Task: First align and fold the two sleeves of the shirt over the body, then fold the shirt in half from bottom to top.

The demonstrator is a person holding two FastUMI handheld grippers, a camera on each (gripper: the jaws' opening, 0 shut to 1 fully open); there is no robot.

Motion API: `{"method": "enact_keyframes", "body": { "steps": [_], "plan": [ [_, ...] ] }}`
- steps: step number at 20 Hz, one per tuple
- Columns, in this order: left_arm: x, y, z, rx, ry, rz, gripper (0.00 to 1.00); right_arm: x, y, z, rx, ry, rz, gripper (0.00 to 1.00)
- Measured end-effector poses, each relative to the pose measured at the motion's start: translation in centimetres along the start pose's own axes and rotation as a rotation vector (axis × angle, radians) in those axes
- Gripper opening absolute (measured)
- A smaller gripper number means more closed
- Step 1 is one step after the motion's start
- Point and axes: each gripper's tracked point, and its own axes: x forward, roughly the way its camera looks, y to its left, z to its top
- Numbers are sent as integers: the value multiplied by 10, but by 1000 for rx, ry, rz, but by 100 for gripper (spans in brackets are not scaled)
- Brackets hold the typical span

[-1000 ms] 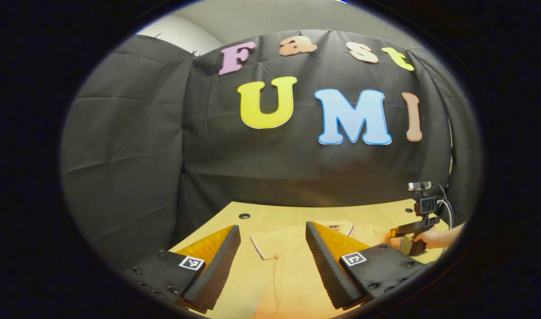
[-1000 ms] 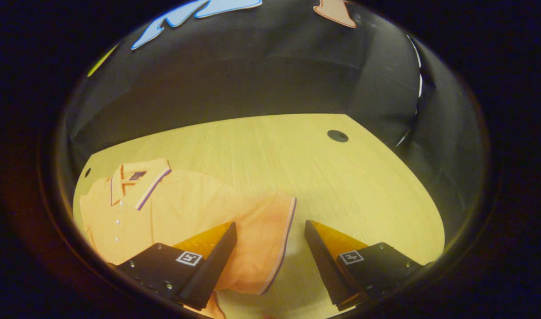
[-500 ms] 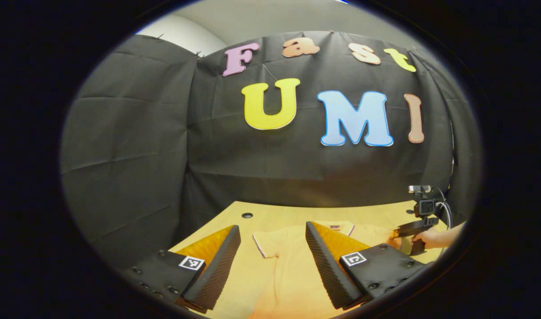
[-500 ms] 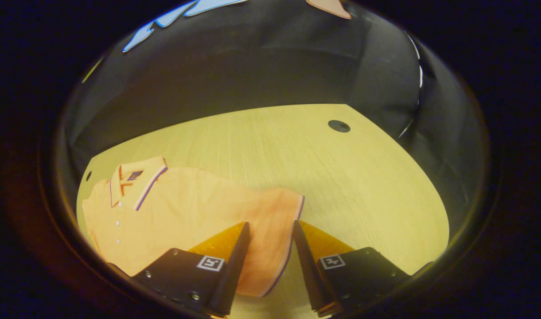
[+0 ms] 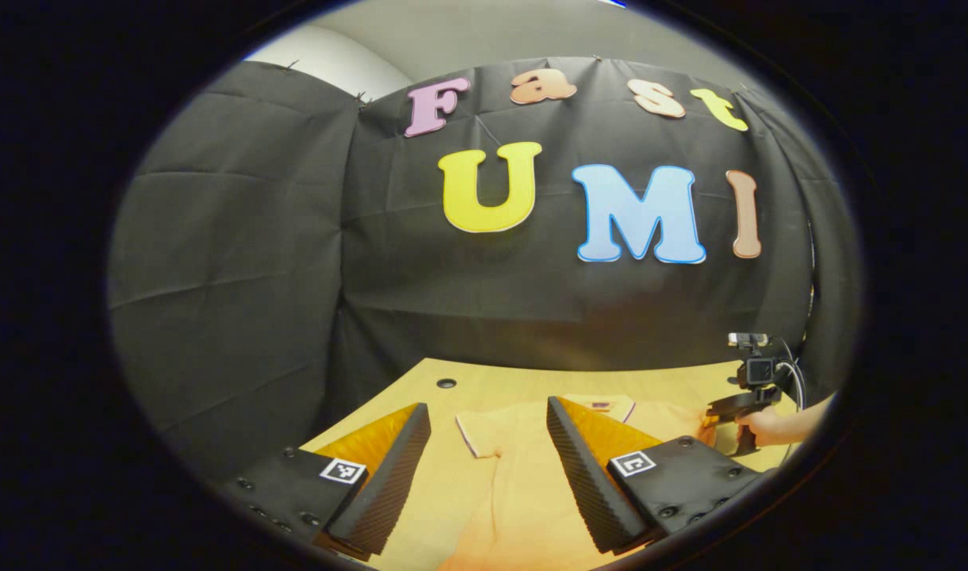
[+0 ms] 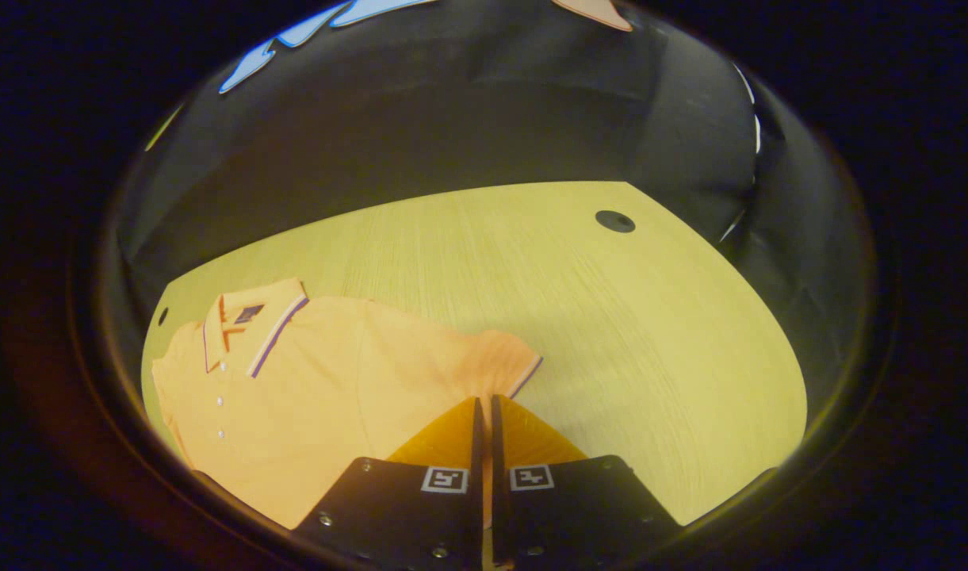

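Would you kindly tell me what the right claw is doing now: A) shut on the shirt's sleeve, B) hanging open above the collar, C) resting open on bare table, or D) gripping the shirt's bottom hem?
A: in the right gripper view the right claw has both fingers pressed together on the polo shirt's sleeve.

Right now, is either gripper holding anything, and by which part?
The right gripper is shut on the orange polo shirt's sleeve, near its striped cuff. The left gripper is open, holding nothing.
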Motion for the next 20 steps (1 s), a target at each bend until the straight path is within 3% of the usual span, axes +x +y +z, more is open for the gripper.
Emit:
{"method": "enact_keyframes", "body": {
  "steps": [3, 4, 11, 20],
  "plan": [
    [-2, 7, -3, -2, 4, 13, 92, -14, 8, 10, -38, -49, 16, 5],
    [-3, 10, -2, -1, 2, 17, 100, -20, 13, 15, -47, -72, 34, 5],
    [7, 24, -3, -26, -12, -4, 100, -57, 61, 43, -99, -183, 135, 5],
    [39, 44, 1, -13, -27, -62, 100, -58, 120, 17, -169, -127, 179, 5]
  ]
}}
